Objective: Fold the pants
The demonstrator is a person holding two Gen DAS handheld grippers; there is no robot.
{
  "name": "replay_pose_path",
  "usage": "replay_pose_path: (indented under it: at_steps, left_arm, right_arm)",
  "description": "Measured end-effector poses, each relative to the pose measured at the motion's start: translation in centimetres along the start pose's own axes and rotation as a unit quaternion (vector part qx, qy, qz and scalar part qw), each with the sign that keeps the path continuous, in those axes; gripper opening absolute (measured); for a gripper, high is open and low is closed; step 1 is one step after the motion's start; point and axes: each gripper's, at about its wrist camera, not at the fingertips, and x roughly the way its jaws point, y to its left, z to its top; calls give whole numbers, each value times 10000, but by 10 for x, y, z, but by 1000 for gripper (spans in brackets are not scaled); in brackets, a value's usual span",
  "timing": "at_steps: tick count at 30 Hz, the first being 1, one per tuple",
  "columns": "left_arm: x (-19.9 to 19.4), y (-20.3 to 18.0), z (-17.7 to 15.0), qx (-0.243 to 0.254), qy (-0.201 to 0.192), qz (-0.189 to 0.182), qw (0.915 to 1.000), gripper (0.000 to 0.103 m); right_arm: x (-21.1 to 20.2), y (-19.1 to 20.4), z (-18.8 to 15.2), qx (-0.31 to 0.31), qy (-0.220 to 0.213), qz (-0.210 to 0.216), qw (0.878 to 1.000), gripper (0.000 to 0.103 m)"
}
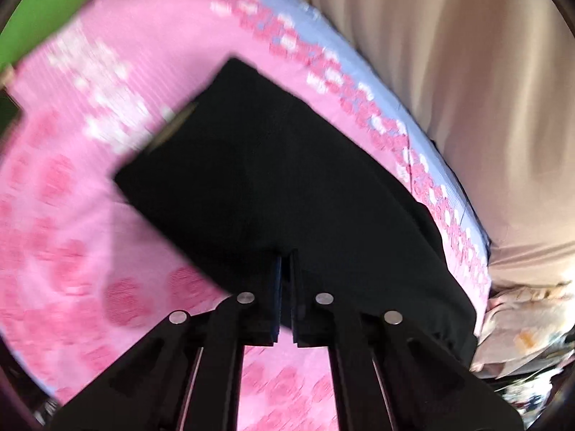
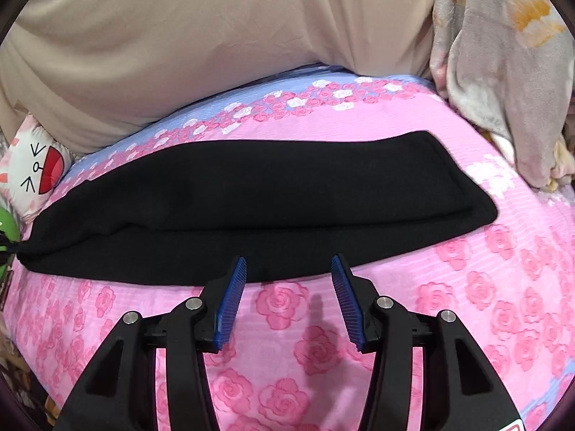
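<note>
Your left tongs [image 1: 286,269] pinch the black pants [image 2: 251,197] lying lengthwise on the pink bed sheet [image 2: 467,287]; your right tongs [image 2: 289,269] stand spread at their near edge. Lifting one-handed could undo the fold.

Matt black cloth pants [image 2: 251,194] lie on a pink rose-print bedsheet [image 2: 413,287] of ribbed woven cloth; at twelve o'clock, smooth beige curtain [image 2: 215,36] fabric; the right gripper [image 2: 288,267] is matt black plastic with ridged blue pads [image 2: 231,305]
</note>
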Motion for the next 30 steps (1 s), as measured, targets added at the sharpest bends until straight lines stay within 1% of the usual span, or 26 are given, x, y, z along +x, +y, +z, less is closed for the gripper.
replay_pose_path:
  at_steps: [1,2,3,4,5,6,8,10,11,14,16,17,18,19,20,21,22,24,25,26,27,28,30]
  left_arm:
    - [-3,5,-1,31,16,156,9999,3]
    - [2,14,-1,1,99,371,9993,3]
    - [12,22,0,-99,256,443,9986,3]
    - [22,27,-1,-175,400,411,9982,3]
    - [30,31,-2,-215,446,456,9977,3]
    - [33,31,-3,-216,422,488,9977,3]
    - [32,23,-4,-67,269,591,9979,3]
    - [30,18,-3,11,219,655,9976,3]
    - [31,17,-3,4,220,672,9975,4]
    - [32,15,-2,-1,247,726,9971,5]
    - [33,15,-2,10,241,737,9970,5]
    - [33,17,-2,-33,251,721,9971,5]
    - [34,16,-2,-38,257,724,9970,5]
    - [35,14,-2,-52,264,727,9970,5]
    - [35,15,-1,-97,286,712,9970,5]
    - [36,14,1,-97,296,712,9970,5]
    - [35,14,2,-110,298,709,9970,5]
    - [30,14,4,-103,289,686,9972,5]
    - [28,13,5,-66,272,696,9972,6]
    - [26,13,5,-29,273,693,9972,6]
    - [26,13,4,-2,285,698,9972,6]
    - [29,14,4,10,321,725,9969,6]
    - [37,16,3,-11,394,765,9963,6]
  right_arm:
    - [-3,-4,0,38,-44,0,10000,54]
    - [-4,-8,-1,115,-60,37,9999,56]
    - [-1,-15,-1,248,-59,59,9997,56]
    - [2,-19,-1,338,-36,30,9994,56]
    - [9,-26,0,514,60,3,9987,56]
    - [13,-30,0,626,130,42,9979,56]
    - [17,-33,2,695,185,147,9973,56]
    - [19,-38,8,677,170,102,9975,56]
    - [21,-44,12,765,157,99,9969,56]
    - [30,-70,22,1251,239,186,9917,56]
    - [43,-85,27,1479,379,89,9882,55]
    - [46,-89,30,1573,348,167,9868,56]
    - [49,-92,33,1634,321,220,9858,50]
    - [53,-93,38,1652,331,291,9853,11]
    - [56,-94,42,1665,349,360,9848,6]
    - [59,-96,45,1724,372,453,9833,4]
    - [56,-96,51,1739,286,483,9832,4]
    - [31,-92,63,1501,-62,391,9879,3]
    - [12,-92,68,1354,-276,357,9898,3]
    - [2,-94,69,1280,-357,280,9907,3]
    - [-3,-101,68,1224,-326,130,9919,3]
    - [2,-109,64,1262,-188,67,9918,3]
    - [30,-124,51,1369,369,34,9899,3]
